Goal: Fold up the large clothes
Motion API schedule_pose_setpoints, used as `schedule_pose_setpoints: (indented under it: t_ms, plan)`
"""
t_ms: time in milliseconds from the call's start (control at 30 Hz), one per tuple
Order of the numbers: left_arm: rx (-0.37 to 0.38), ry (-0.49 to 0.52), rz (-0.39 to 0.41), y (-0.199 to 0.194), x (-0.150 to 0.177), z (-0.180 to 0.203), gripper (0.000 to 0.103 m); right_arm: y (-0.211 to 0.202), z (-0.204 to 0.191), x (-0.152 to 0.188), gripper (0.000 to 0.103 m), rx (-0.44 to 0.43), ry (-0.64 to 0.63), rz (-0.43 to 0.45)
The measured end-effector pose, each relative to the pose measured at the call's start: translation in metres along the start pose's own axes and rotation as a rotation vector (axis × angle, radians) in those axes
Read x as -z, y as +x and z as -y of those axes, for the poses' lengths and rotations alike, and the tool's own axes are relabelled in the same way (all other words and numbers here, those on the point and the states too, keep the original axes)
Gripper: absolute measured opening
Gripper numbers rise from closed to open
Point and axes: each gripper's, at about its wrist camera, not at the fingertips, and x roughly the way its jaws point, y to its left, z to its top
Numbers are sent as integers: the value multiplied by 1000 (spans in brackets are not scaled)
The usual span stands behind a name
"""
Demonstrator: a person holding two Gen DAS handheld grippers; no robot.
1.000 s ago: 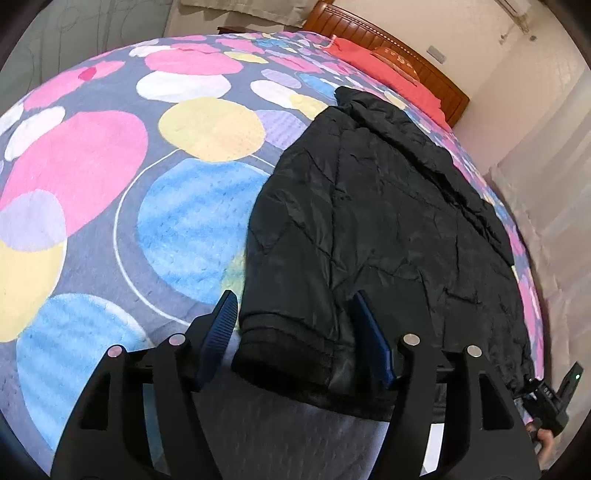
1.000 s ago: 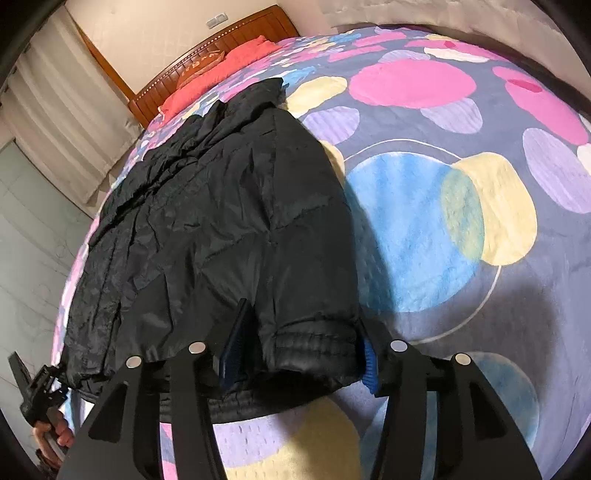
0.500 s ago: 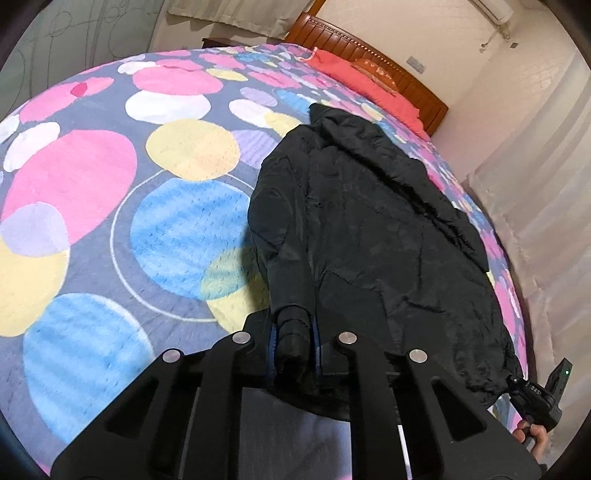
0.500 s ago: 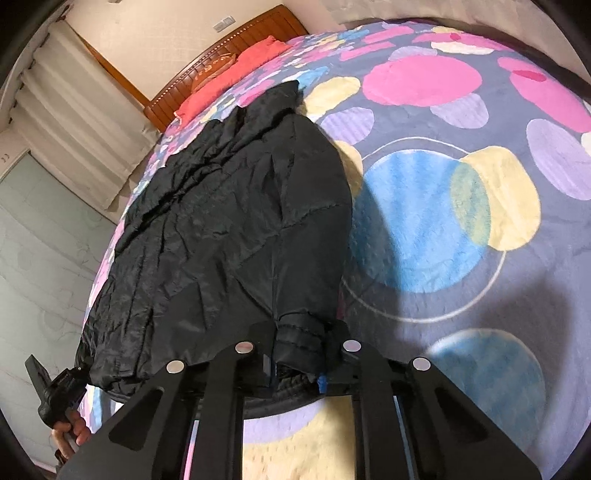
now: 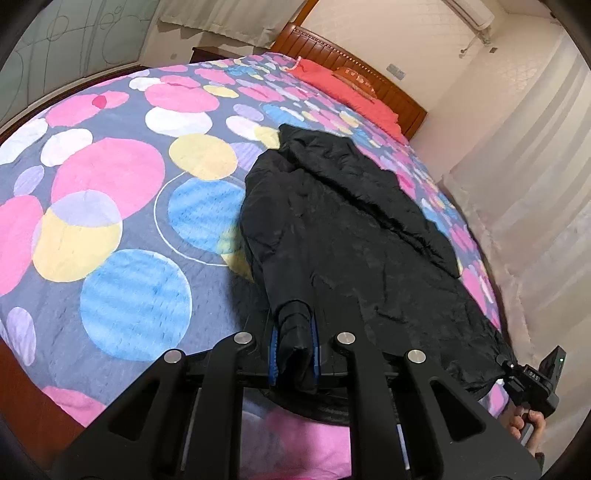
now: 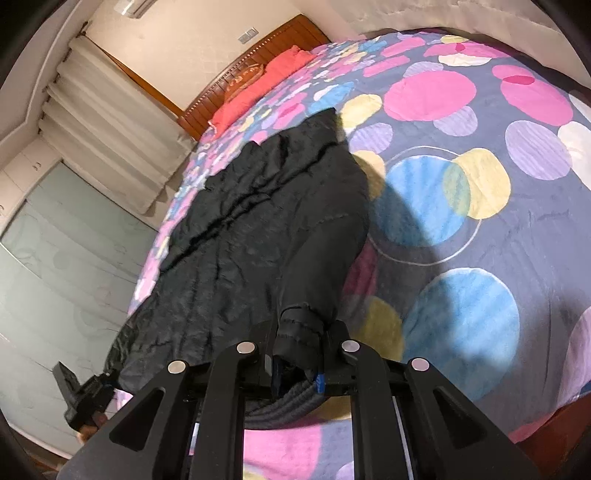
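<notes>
Jacket [image 5: 351, 236] cuffs pinched inside left gripper [image 5: 293, 350] and right gripper [image 6: 297, 363].

**A:** What does the room look like?

**B:** A bedroom with pale cream walls. A large bed [image 5: 110, 206] fills most of both views, covered by a grey-blue bedspread [image 6: 480, 206] printed with pink, blue, yellow, lilac and white circles.

**A:** And the far end?

**B:** A reddish-brown wooden headboard [image 5: 354, 70] with red pillows [image 5: 354, 92] against it. An air conditioner [image 5: 469, 14] is mounted high on the wall. Pale curtains [image 6: 110, 140] hang along one side, next to frosted glass panels [image 6: 62, 258]. The lighting is soft and even.
</notes>
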Motion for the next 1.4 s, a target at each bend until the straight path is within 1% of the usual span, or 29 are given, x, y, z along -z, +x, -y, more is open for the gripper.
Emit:
schedule_pose_setpoints:
  t_ms: [133, 233, 367, 500, 533, 667, 733, 800, 900, 933, 1067, 1233, 1333, 1400]
  plan:
    - [51, -9, 29, -8, -14, 8, 12, -2, -12, -13, 13, -64, -6, 16]
    - [81, 19, 54, -12, -30, 18, 11, -3, -22, -24, 13, -100, -24, 28]
    - [108, 76, 91, -12, -58, 41, 11, 2, -40, -49, 12, -168, -45, 52]
    - [128, 107, 136, -8, -89, 58, 11, 5, -59, -79, 12, -198, -88, 97]
    - [129, 112, 145, -6, -96, 61, 11, 8, -65, -91, 12, -204, -95, 115]
    - [137, 103, 168, 14, -137, 71, 11, 18, -73, -129, 12, -229, -79, 163]
    - [130, 97, 176, 26, -157, 74, 11, 30, -79, -153, 12, -230, -73, 190]
    - [115, 97, 182, 44, -182, 79, 11, 41, -83, -173, 12, -223, -67, 202]
    - [95, 90, 168, 73, -214, 85, 11, 68, -85, -207, 12, -213, -36, 202]
    - [83, 92, 160, 87, -227, 89, 11, 78, -85, -219, 12, -205, -23, 199]
    - [22, 108, 143, 135, -261, 97, 11, 118, -83, -259, 12, -156, -1, 183]
    - [-46, 112, 111, 195, -289, 96, 11, 183, -67, -296, 12, -74, 43, 145]
    - [-99, 117, 88, 233, -302, 92, 11, 216, -58, -308, 12, -25, 53, 122]
    - [-133, 111, 58, 263, -308, 86, 11, 243, -50, -315, 12, 20, 53, 96]
